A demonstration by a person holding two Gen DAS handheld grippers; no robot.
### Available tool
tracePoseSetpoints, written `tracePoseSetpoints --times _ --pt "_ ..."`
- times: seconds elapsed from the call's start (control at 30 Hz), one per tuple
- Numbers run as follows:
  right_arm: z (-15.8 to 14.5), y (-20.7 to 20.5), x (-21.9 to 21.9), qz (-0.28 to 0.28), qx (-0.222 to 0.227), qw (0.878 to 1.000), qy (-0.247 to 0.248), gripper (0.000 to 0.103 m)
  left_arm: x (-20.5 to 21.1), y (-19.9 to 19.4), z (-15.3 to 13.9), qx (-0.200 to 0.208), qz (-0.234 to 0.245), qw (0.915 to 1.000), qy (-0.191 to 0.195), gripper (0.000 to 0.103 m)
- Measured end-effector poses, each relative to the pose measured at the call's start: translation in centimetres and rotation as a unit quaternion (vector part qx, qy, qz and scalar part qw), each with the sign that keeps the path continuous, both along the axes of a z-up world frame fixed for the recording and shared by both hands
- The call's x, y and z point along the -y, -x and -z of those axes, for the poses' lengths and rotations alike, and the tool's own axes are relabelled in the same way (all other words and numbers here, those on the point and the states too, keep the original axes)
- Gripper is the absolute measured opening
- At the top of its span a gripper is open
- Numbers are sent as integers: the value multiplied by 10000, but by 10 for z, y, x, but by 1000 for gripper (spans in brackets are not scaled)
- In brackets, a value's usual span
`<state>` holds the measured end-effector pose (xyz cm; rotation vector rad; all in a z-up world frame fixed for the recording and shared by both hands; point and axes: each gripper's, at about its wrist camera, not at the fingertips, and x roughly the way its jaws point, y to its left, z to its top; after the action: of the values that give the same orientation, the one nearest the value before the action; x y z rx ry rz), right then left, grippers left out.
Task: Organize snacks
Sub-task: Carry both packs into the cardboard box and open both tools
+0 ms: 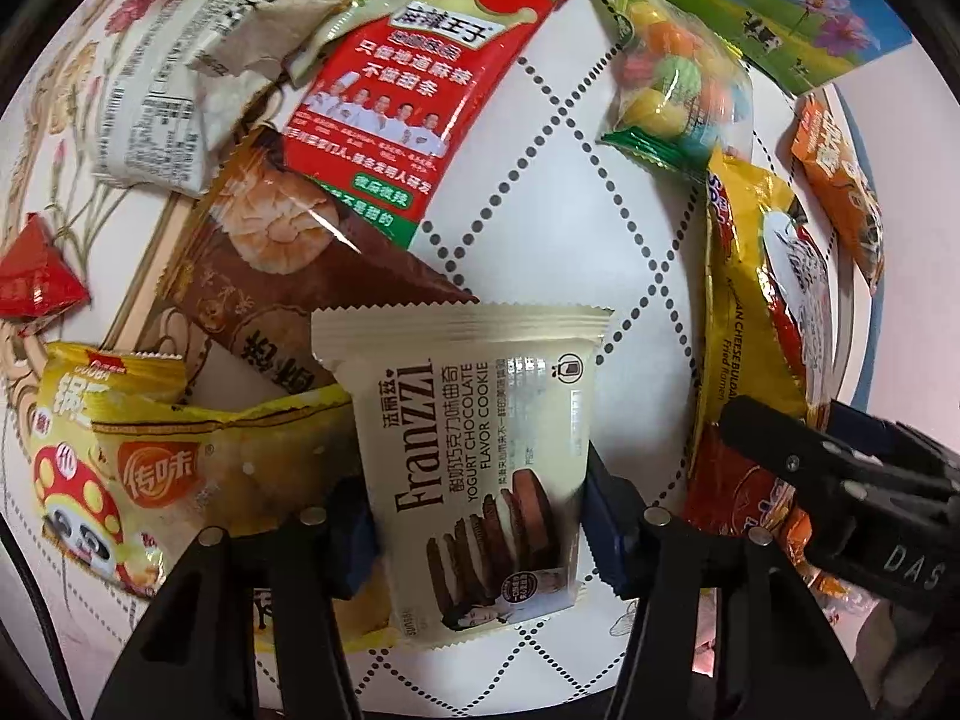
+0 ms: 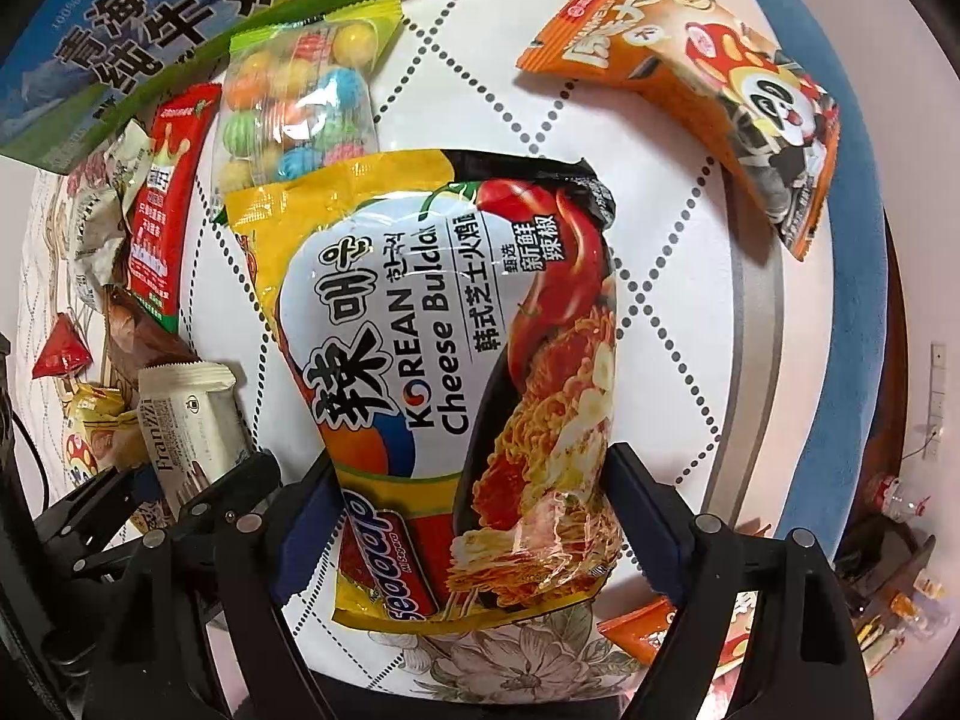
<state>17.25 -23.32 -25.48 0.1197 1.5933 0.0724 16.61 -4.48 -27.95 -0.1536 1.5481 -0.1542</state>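
Observation:
My left gripper (image 1: pixel 477 516) is shut on a cream Franzzi cookie pack (image 1: pixel 480 468), gripped at both sides above the table. The pack also shows in the right wrist view (image 2: pixel 189 426). My right gripper (image 2: pixel 474 516) is shut on a yellow Korean cheese noodle bag (image 2: pixel 456 360), which stands at the right of the left wrist view (image 1: pixel 750 300). The right gripper's black body (image 1: pixel 840 480) sits just right of the left one.
A white dotted tablecloth (image 1: pixel 570 180) carries a red spicy snack pack (image 1: pixel 408 96), a brown bread pack (image 1: pixel 270 228), a yellow mushroom snack bag (image 1: pixel 150 468), a candy ball bag (image 2: pixel 294 102), an orange panda snack bag (image 2: pixel 720 78) and a milk carton box (image 2: pixel 150 18).

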Motion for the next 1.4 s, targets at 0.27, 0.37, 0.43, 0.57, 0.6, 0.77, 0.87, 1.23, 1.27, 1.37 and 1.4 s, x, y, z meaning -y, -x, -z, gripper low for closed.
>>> tracePoseSetpoints --times 0.27,0.37,0.43,0.57,0.6,0.77,0.87,1.23,1.27,1.37,1.4 --pt "-39 22 16 23 289 9990 -334 78 6 15 -56 217 -200 9994 -182 53" --pt "-66 24 22 26 396 9979 -517 77 4 15 -86 349 -324 9988 -67 53" --pt "-87 26 25 -3 513 9964 -680 77 1 15 -110 508 -374 9980 43 53" --pt "-140 17 37 39 827 9910 -1048 77 1 -1 -166 929 -378 9947 229 53" --pt "-157 12 40 60 934 9889 -1157 77 3 -9 -180 1022 -351 9937 290 53" --pt "-230 -35 40 43 1479 9785 -1435 77 10 -82 -234 1408 -272 9888 418 53" --pt "-255 -84 24 -46 1797 9750 -1302 77 11 -139 -247 1593 -278 9865 264 53" --pt "-195 -212 -12 80 1257 9884 -851 77 -14 -293 -161 684 -285 9971 -161 53" --pt "-185 -212 -15 77 1203 9892 -831 77 -16 -299 -153 579 -287 9978 -123 53" --pt "-164 -228 -19 55 987 9922 -765 77 -21 -315 -129 233 -318 9992 -7 53" --pt "-158 -230 -21 20 932 9932 -703 77 -23 -320 -122 121 -325 9994 46 53"
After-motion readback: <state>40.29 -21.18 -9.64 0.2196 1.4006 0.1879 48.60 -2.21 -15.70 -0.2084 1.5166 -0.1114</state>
